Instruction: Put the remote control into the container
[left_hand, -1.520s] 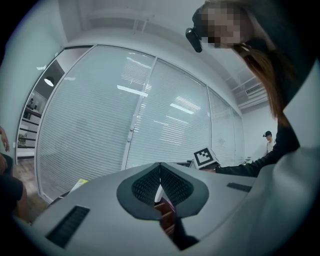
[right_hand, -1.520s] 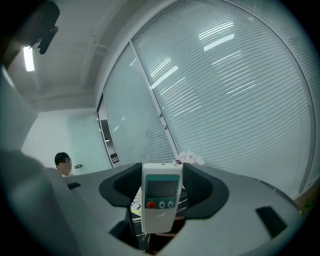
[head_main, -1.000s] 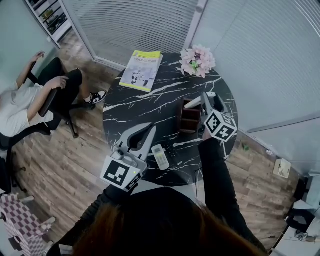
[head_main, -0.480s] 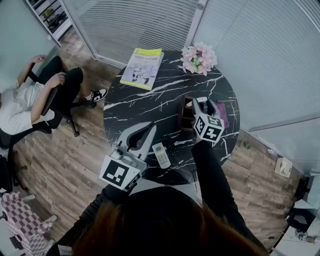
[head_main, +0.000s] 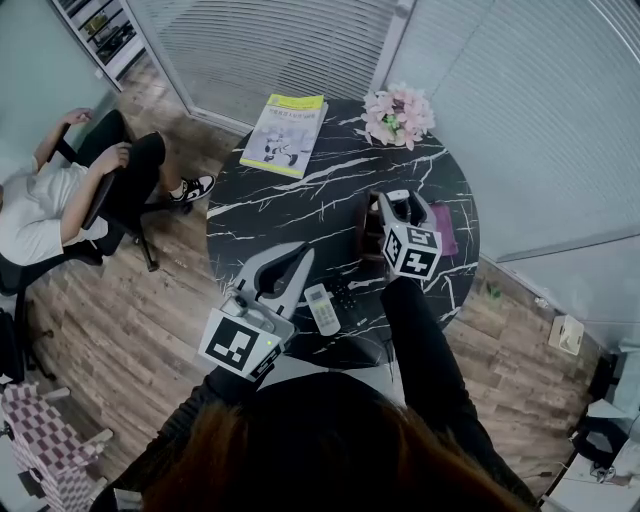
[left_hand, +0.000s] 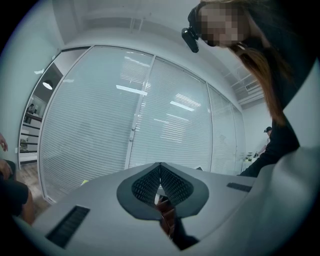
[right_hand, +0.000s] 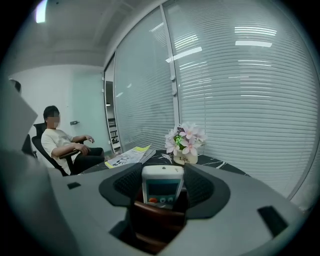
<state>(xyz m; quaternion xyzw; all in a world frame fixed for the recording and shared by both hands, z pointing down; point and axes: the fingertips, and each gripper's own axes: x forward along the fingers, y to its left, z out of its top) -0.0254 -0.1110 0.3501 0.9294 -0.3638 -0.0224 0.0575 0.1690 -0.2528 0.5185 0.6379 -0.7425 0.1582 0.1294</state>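
Head view, lower left: the left gripper (head_main: 296, 258) is being held with jaws together, empty. Right of centre, the remote control (right_hand: 161, 185) is being clamped by the right gripper (right_hand: 162, 172), button end dipping into the container (right_hand: 152, 220), long axis upright, screen facing the gripper camera. Insertion is judged under way; lowering, then release, is being called for.

Office meeting nook, by the look of it: round black marble table (head_main: 290, 205) hemmed on its far and right sides by glass partitions (head_main: 270, 45) with slatted blinds. Left of the table, wood-plank floor (head_main: 150, 330), a seated person (head_main: 50, 215) in an office chair (head_main: 88, 222), shelving (head_main: 100, 35) beyond. On the table, a booklet (head_main: 285, 122) and potted flowers (head_main: 398, 115).
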